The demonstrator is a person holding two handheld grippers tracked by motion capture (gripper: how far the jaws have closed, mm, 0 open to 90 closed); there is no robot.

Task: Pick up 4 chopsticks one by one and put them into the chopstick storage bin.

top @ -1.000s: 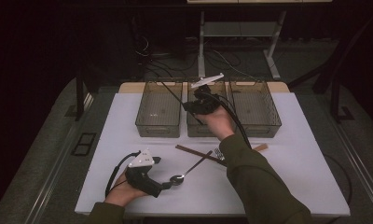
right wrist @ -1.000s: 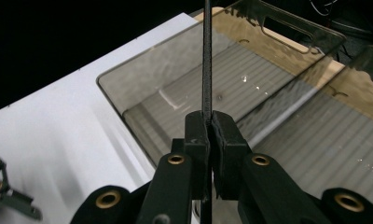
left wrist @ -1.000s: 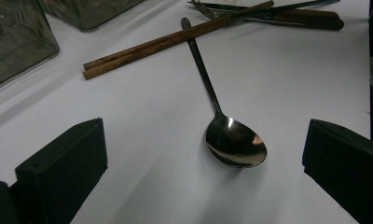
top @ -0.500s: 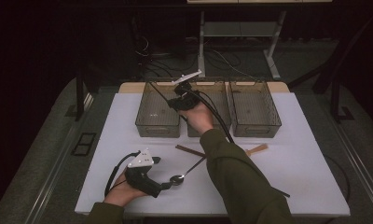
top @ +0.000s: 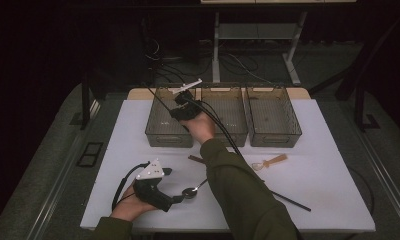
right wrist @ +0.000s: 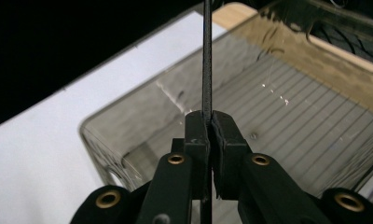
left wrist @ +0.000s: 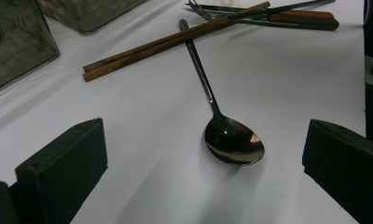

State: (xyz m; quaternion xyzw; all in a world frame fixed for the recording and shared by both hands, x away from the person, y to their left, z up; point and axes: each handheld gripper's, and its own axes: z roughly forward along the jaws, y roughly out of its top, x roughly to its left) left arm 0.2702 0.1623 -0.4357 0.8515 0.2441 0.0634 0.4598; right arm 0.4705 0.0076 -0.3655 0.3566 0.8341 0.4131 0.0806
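Right gripper (right wrist: 207, 122): clamped tight on a thin black chopstick (right wrist: 206, 56), held above the left bin (top: 160, 134) at the far side of the tabletop (top: 333, 165).
Chopstick: stands up between the closed jaws, over the bin's ribbed floor.
Left gripper (left wrist: 205, 163): jaws spread wide, nothing between them but a metal spoon (left wrist: 233, 140) lying flat on the tabletop.
Spoon: bowl toward the gripper, handle running away under brown wooden chopsticks (left wrist: 175, 39).
Farther off: a fork (left wrist: 203, 8) beside a wooden-handled utensil (left wrist: 301, 18).
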